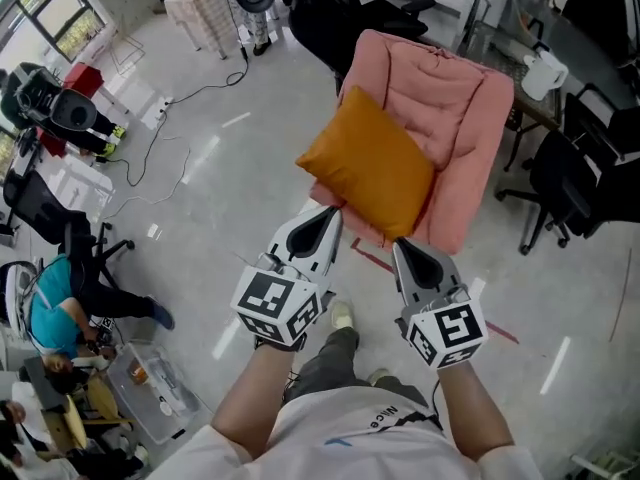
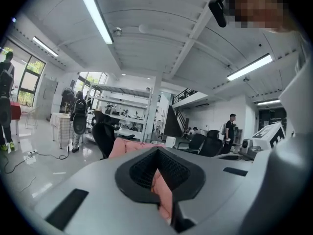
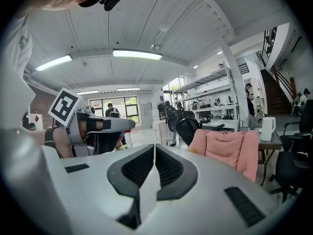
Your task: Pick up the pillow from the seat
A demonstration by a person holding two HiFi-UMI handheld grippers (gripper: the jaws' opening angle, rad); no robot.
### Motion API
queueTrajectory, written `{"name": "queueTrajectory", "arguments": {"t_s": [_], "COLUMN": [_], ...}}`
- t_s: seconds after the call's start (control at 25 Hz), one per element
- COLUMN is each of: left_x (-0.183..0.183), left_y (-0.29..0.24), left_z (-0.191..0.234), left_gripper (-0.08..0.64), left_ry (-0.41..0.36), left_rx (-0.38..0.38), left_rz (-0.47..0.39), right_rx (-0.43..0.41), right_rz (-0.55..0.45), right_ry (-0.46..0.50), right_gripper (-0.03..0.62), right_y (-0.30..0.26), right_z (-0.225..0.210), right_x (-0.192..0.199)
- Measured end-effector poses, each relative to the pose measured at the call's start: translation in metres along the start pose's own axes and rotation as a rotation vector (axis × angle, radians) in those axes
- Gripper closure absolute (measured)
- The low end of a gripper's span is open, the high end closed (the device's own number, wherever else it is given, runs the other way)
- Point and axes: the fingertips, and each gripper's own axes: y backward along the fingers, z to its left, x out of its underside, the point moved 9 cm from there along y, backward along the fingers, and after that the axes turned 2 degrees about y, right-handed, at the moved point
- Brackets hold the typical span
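**Orange pillow on the pink armchair, both grippers shut and empty**

Orange fabric stands out in the head view: the pillow (image 1: 370, 163) lies tilted on the seat of a pink padded armchair (image 1: 455, 93), one corner leaning against the backrest and its lower edge overhanging the seat front. The left gripper (image 1: 328, 218) points at the pillow's lower left corner, just beside it – whether it touches, I cannot tell. The right gripper (image 1: 402, 248) sits below the pillow's lower edge, close but apart. In the left gripper view the jaws are pressed together with nothing pinched, only pink upholstery showing beyond the tips. The right gripper view shows its jaws likewise closed on nothing – the armchair stands ahead to the right. A black office chair (image 1: 570, 183) stands right of the armchair.
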Motion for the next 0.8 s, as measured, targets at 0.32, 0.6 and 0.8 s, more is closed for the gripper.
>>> {"name": "queueTrajectory", "arguments": {"t_s": [0.32,0.6,0.8], "left_x": [0.039,0.115,0.173], "left_y": [-0.066,-0.121,-0.163], "left_z": [0.094,0.147,0.181], "left_gripper": [0.549,0.548,0.498], "left_ry": [0.041,0.1,0.135], "left_rx": [-0.01,-0.084,-0.16], "left_rz": [0.08,0.145,0.181], "right_rx": [0.063,0.096,0.128], "right_rz": [0.114,0.196,0.243], "right_ry": [0.027,0.033,0.057], "right_gripper": [0.574,0.572,0.569], "right_y": [-0.098,-0.153,-0.192], "right_z": [-0.022,-0.066,-0.106], "right_x": [0.045,0.121,0.187]}}
